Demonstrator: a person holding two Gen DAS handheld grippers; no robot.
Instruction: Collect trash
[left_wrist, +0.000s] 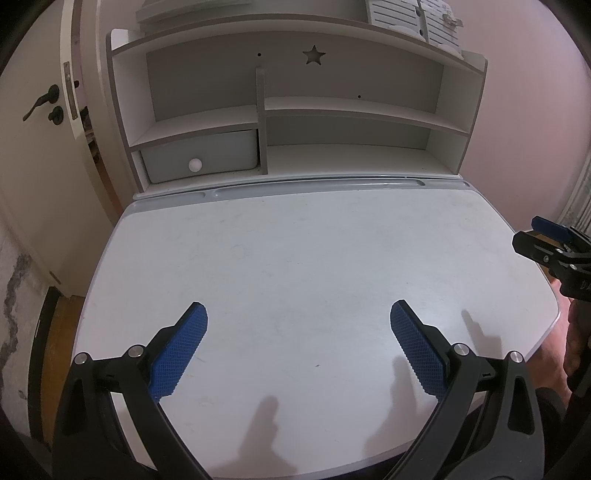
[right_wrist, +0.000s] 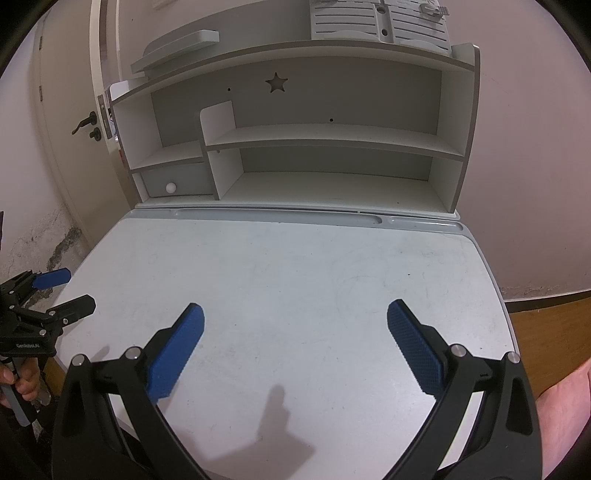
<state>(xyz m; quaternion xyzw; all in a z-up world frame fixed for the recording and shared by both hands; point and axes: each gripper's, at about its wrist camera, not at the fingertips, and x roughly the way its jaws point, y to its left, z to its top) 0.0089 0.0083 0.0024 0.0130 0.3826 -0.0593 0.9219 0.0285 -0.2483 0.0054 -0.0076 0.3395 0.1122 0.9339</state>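
Note:
No trash shows in either view. My left gripper (left_wrist: 299, 317) is open and empty, held over the near half of the white desk top (left_wrist: 295, 251). My right gripper (right_wrist: 295, 317) is open and empty over the same desk top (right_wrist: 288, 266). The right gripper also shows in the left wrist view (left_wrist: 532, 236) at the desk's right edge. The left gripper also shows in the right wrist view (right_wrist: 74, 290) at the desk's left edge, open.
A white hutch with shelves (left_wrist: 295, 110) stands at the back of the desk, with a drawer with a round knob (left_wrist: 195, 164) at its lower left. A grey pen groove (left_wrist: 314, 186) runs along the desk's back edge. A door (left_wrist: 40, 147) is at the left.

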